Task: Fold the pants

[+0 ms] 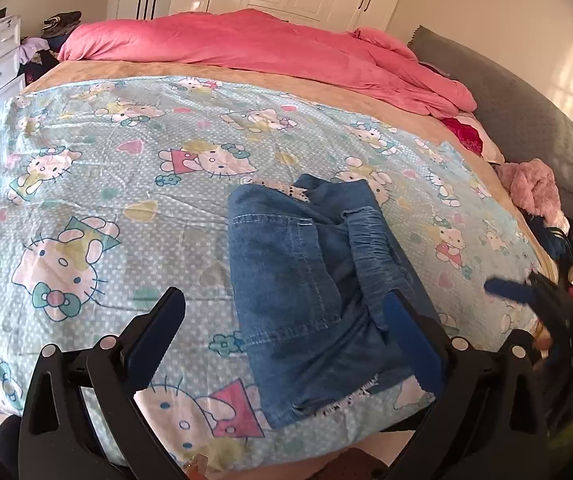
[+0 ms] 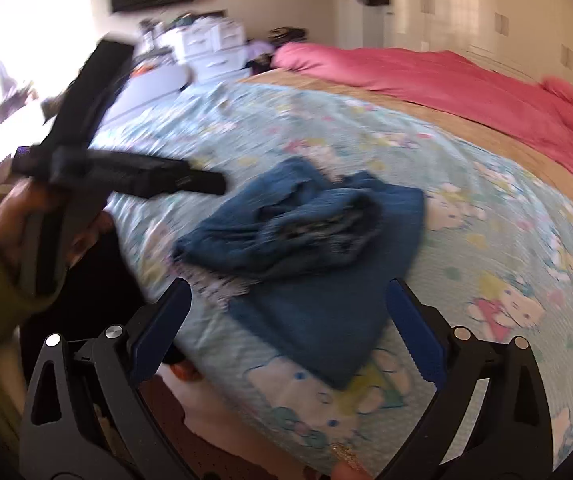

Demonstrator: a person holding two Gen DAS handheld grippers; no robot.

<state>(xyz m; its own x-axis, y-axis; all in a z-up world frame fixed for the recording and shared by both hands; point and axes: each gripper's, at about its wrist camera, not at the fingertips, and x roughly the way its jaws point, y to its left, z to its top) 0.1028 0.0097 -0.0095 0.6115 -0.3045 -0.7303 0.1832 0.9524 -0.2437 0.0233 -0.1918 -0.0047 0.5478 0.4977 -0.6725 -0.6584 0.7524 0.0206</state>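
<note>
Both sets of jaws wide apart, nothing between the pads. Left gripper (image 1: 282,340) hovers over the near end of the pants (image 1: 306,280); its right-hand finger crosses the bundle's edge in view, contact I cannot confirm. Right gripper (image 2: 286,332) sits on the near side of the pants (image 2: 298,248), clear of the cloth; its view is blurred.

Pants lie as a folded denim bundle on the cartoon-print sheet (image 1: 106,168), toward the bed's near edge, well short of the pink duvet (image 1: 246,44).

Risks, as I judge: the top layer looks loose and rumpled, so a finger catching it could drag the fold open. Nudged nearer, the bundle could slide off the bed.
</note>
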